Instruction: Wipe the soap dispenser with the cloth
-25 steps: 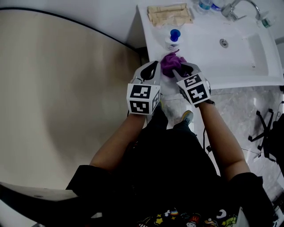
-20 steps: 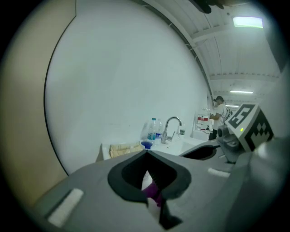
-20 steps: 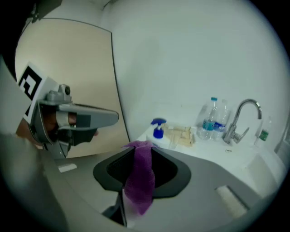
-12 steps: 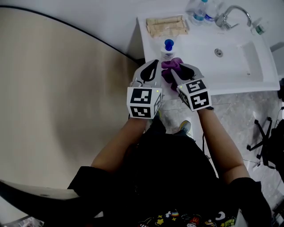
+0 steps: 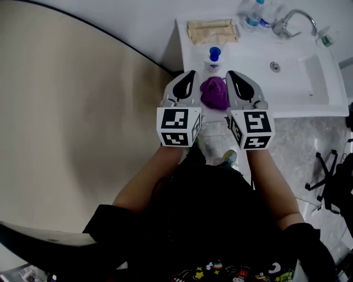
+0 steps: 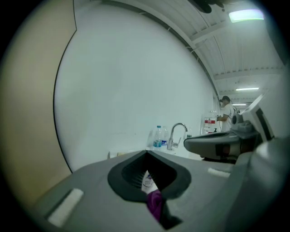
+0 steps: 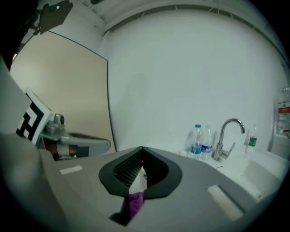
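Observation:
The soap dispenser (image 5: 214,58), a white bottle with a blue pump top, stands on the white counter (image 5: 190,55) left of the basin. Just in front of it lies the bunched purple cloth (image 5: 214,92), between my two grippers. My left gripper (image 5: 190,74) is to the cloth's left and my right gripper (image 5: 231,74) to its right; both are shut and hold nothing. In the left gripper view the dispenser (image 6: 147,182) and cloth (image 6: 155,203) show through the gap below the closed tips (image 6: 146,152). The right gripper view shows the same dispenser (image 7: 142,180) and cloth (image 7: 135,201) below its tips (image 7: 142,148).
A folded beige towel (image 5: 212,30) lies at the counter's back left. Water bottles (image 5: 255,14) and a faucet (image 5: 292,22) stand behind the sink basin (image 5: 309,66). A beige curved wall (image 5: 83,110) is on the left, and a black chair base (image 5: 331,171) stands on the floor at right.
My right gripper has swung off the cloth to the right and straightened. The cloth now lies loose on the counter between the grippers. The left gripper has barely moved.

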Available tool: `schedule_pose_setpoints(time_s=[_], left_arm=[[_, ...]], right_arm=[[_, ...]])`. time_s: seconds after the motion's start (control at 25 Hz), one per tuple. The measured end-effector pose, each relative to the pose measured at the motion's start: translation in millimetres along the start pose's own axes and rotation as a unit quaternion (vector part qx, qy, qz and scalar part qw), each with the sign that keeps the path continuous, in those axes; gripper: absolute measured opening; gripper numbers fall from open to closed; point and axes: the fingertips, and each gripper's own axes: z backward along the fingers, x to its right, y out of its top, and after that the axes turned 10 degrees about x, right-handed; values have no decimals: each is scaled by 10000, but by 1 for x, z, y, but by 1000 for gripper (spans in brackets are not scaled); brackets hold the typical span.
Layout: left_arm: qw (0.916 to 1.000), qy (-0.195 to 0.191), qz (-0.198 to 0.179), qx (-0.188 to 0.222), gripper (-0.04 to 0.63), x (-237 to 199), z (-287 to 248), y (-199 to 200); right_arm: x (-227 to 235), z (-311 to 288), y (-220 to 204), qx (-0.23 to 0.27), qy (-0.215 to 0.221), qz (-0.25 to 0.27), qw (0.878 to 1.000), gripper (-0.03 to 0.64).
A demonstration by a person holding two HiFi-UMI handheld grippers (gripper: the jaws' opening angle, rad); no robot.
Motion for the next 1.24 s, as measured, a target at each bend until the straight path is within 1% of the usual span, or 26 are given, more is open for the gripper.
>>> schedule_pose_setpoints(time_s=[0.12, 0.32, 0.48, 0.72, 1.04, 1.24], left_arm=[[9995, -22, -116, 290, 2, 8, -5, 19], [9986, -141, -218, 459, 2, 22, -5, 34], [9982, -168, -235, 523, 1, 20, -3, 39], [9979, -81, -298, 572, 2, 11, 2, 49], [9981, -124, -271, 536, 0, 8, 5, 44], [9982, -100, -271, 519, 0, 0, 6, 46]], right_arm=[[8, 5, 27, 418, -176, 46, 9990, 23], [15, 8, 42, 571, -322, 212, 9976, 23], [14, 4, 46, 574, -347, 287, 9973, 21], [8, -1, 50, 557, -298, 310, 9975, 21], [10, -4, 42, 465, -374, 363, 9976, 21], [5, -8, 41, 420, -348, 363, 9979, 21]])
